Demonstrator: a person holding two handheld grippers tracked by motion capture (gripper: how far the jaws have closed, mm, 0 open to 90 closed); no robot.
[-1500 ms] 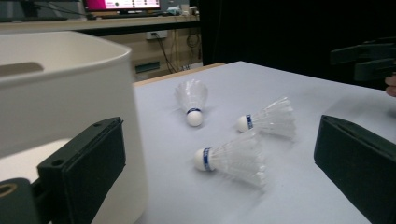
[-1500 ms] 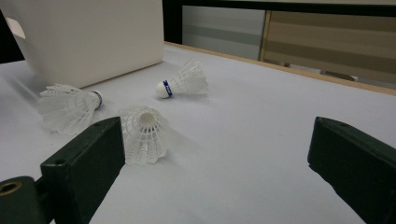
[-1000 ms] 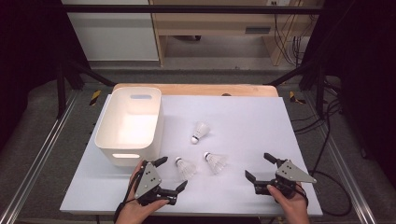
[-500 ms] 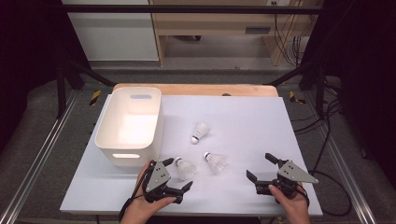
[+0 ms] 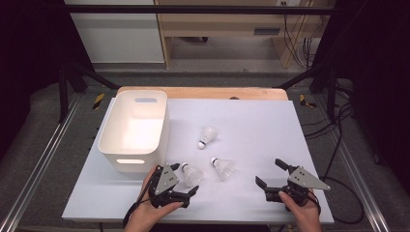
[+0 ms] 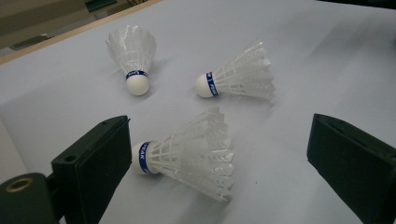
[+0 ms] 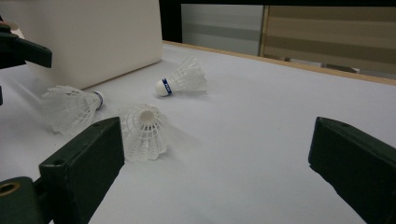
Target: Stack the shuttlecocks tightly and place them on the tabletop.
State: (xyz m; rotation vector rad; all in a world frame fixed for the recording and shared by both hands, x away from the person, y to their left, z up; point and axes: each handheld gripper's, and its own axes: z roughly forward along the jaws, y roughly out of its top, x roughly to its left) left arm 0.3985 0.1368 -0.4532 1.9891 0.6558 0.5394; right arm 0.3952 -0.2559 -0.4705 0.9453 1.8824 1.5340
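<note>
Between the spread black fingers (image 6: 93,163) of the left gripper (image 5: 186,182) lies the nearest white feathered shuttlecock with a blue band at its cork (image 6: 187,154). Its cork sits just beside the one finger seen at the left of the left gripper view, while the other finger stands well clear of the feather skirt, so no grip has been made. These fingers have just been drawn slightly closer together with the shuttlecock between them; whether the near finger already touches the cork cannot be told for certain from that view. The fingers (image 7: 84,158) of the right gripper (image 5: 271,173) are held wide apart with nothing between them, low over the white surface (image 5: 251,121). A second white feathered shuttlecock (image 5: 222,167) lies on its side between the two grippers, and a third white feathered shuttlecock (image 5: 207,137) lies farther out near the middle of the surface. The white rectangular plastic bin with handle slots (image 5: 134,133) stands at the left of the surface, and nothing is seen inside it in the high view. The work is judged to be at its very start, presumably the gathering of the shuttlecocks into the bin: none has been lifted, the first is only being closed upon, and all three remain to be picked up and placed.
</note>
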